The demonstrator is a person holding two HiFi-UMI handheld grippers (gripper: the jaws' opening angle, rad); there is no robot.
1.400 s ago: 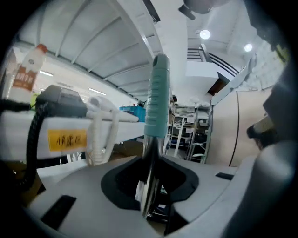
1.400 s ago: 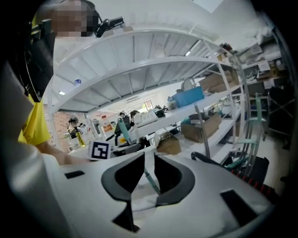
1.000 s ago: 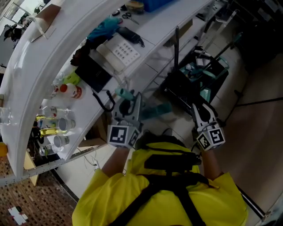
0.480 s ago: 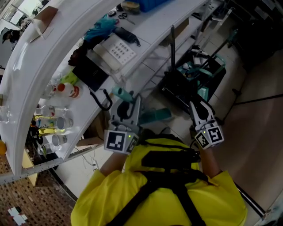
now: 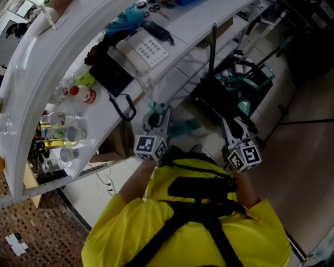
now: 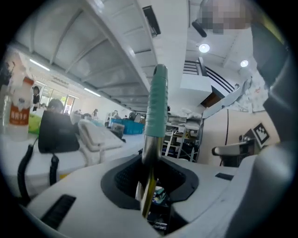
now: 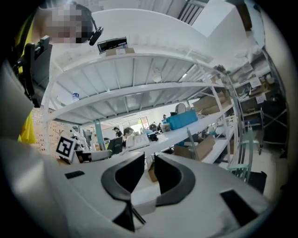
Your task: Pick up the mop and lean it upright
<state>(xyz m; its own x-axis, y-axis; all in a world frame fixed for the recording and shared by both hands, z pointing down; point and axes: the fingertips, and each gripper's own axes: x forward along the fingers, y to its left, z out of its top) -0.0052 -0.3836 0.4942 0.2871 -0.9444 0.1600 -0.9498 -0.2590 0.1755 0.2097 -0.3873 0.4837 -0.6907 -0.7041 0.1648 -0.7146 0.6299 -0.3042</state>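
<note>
Left gripper (image 6: 150,185) is easing open around the upright mop handle (image 6: 156,104), seemingly touching it; right gripper (image 7: 149,173) narrowly parted, empty.

Left gripper (image 5: 156,118) out front, jaws easing open with the mop handle (image 6: 156,104) pinched between them, right gripper (image 5: 233,125) alongside, jaws barely apart, empty

Before you, the white worktop (image 5: 203,23) curves away, carrying a white keypad phone (image 5: 142,51), a black case (image 5: 110,75), a teal cloth (image 5: 127,20), scissors (image 5: 154,8) and a red-labelled bottle (image 5: 84,94).
</note>
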